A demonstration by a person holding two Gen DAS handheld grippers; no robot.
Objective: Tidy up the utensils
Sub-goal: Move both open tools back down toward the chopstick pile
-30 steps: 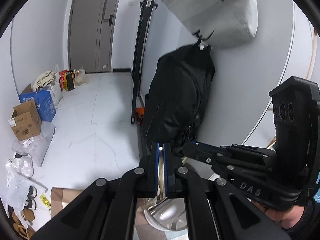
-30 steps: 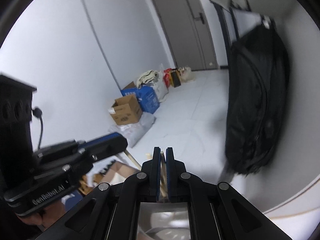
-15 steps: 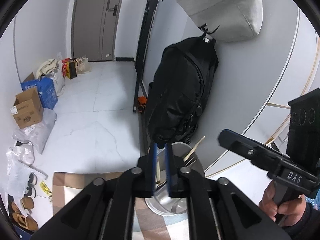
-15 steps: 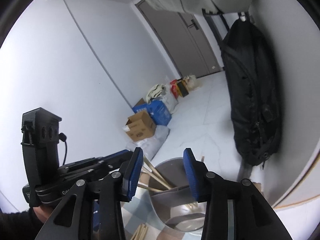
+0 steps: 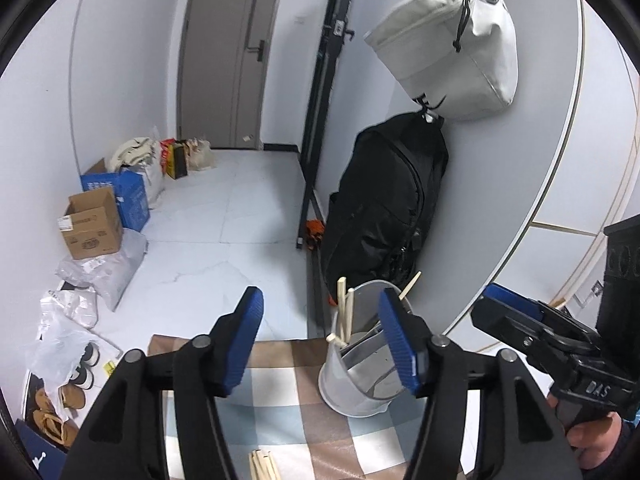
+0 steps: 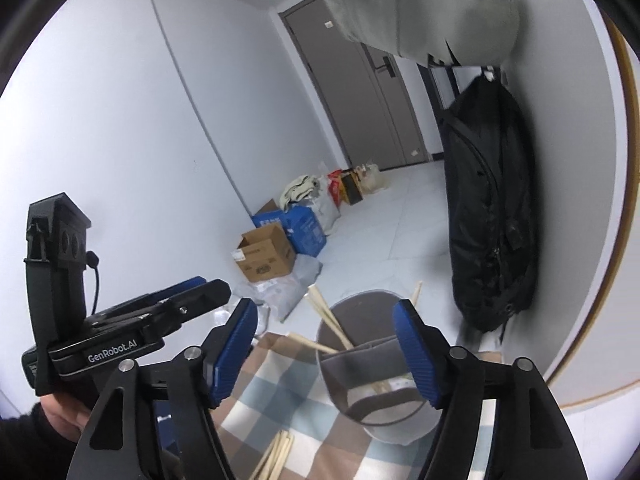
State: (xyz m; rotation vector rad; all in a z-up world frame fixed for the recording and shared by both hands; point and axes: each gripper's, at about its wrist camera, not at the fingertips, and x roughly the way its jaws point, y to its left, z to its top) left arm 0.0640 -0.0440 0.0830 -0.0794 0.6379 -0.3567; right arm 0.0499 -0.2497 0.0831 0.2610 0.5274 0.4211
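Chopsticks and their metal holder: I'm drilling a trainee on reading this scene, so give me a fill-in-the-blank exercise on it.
1. The metal holder stands on a ____ cloth.
2. Several chopsticks lean ____ the holder.
3. More chopsticks lie loose on the ____.
4. The jaws of the left gripper and the right gripper are both ____.

Missing words: checked; inside; cloth; open

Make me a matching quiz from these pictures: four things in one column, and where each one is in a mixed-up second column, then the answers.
Things
1. white bag
2. black backpack
3. chopsticks
4. cardboard box

Places
A. on the floor beside a blue box
B. standing in the metal holder
C. highest on the wall
D. hanging beneath the bag

Pairs: 1-C, 2-D, 3-B, 4-A
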